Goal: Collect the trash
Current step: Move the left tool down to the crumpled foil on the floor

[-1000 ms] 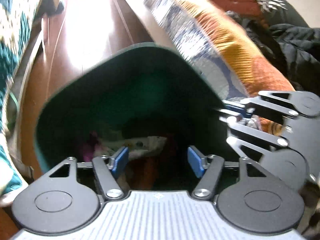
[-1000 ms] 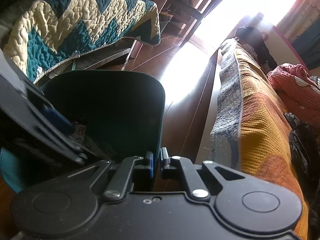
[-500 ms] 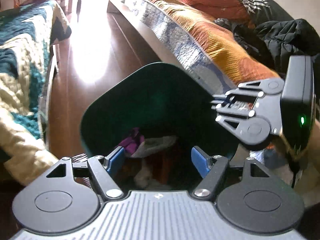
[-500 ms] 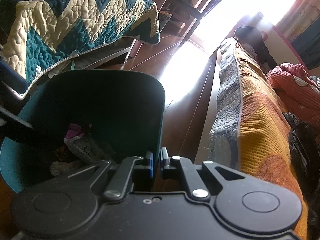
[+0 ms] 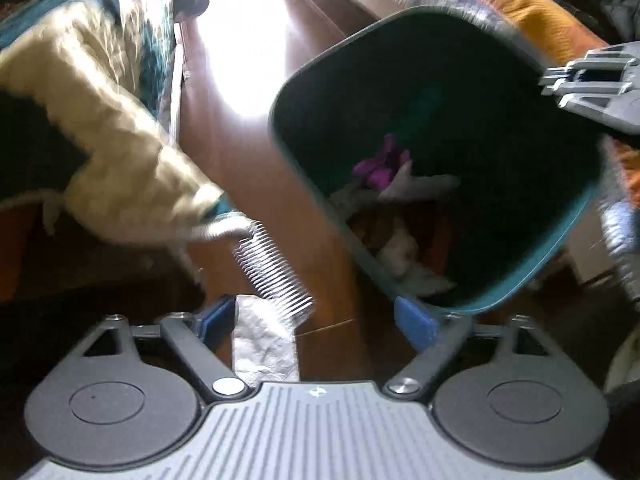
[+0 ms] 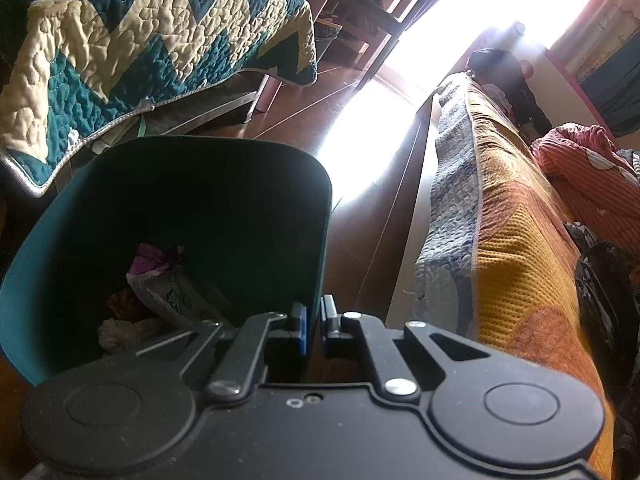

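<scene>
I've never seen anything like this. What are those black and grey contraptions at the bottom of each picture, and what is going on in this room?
Those are hand-held grabbing tools, one in each of a person's hands, each with a small camera looking forward along its two blue-tipped jaws. One picture comes from the left tool, one from the right.

The right gripper has its jaws shut on the rim of a dark green trash bin, holding it tilted. Inside lie crumpled wrappers and something purple.

The left gripper, beside the bin, has just been opening its jaws wide. Below it on the wooden floor lie a silvery wrapper and a comb-like thing, not gripped.

A quilted bed stands on one side, a blanket-covered couch on the other.
</scene>
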Demonstrator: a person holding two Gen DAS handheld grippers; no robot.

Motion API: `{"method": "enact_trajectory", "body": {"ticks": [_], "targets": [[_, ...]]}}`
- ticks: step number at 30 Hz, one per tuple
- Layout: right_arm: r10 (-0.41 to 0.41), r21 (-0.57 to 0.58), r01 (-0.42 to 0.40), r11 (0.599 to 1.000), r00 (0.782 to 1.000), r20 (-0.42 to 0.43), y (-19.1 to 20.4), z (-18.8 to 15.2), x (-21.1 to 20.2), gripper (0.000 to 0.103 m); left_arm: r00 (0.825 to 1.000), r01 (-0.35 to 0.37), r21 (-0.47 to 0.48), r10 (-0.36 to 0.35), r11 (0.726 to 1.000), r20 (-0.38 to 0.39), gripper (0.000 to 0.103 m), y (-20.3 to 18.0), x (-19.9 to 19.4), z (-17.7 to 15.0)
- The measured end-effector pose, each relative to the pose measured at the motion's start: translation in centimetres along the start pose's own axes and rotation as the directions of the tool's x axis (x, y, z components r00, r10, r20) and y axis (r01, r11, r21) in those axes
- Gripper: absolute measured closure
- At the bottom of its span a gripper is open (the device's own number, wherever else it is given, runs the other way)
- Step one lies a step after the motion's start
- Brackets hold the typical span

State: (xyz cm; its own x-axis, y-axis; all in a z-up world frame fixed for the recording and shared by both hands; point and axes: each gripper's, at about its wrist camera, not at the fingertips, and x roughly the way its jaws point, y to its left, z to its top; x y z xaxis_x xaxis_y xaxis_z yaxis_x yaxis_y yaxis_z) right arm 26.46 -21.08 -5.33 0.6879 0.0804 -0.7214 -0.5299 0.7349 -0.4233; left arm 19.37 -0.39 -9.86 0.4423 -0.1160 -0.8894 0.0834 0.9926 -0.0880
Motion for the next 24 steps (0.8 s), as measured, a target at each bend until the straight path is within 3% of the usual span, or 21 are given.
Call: {"method": "enact_trajectory", "body": {"ticks": [3,12,19,24], "targets": [[-0.002,0.005,0.002,1.0,1.0,-0.006,-0.1,0.1,0.2,0.097,0.996,-0.045,-0.008,0.044,0.999,-0.082,0.0,0.5,2.9,-1.3],[-0.014,0.007,0.014,1.0,1.0,-0.022,-0.5,0.1,0.6,0.098,0.975,-0.101,0.035,0.106,0.994,-0.194,0.0,1.2,10.2,-4.5],[-0.026,0.037,0.028,0.999,0.998,-0.053,-1.5,-0.3,1.2,0.098,0.957,-0.069,0.048,0.079,0.996,-0.278,0.0,2.3,16.3,-6.0],[-0.025,0.054,0.029,0.998,0.997,-0.067,-1.9,-0.5,1.5,0.098,0.949,-0.06,-0.01,0.054,0.998,-0.311,0.0,3.5,19.2,-6.6]]}}
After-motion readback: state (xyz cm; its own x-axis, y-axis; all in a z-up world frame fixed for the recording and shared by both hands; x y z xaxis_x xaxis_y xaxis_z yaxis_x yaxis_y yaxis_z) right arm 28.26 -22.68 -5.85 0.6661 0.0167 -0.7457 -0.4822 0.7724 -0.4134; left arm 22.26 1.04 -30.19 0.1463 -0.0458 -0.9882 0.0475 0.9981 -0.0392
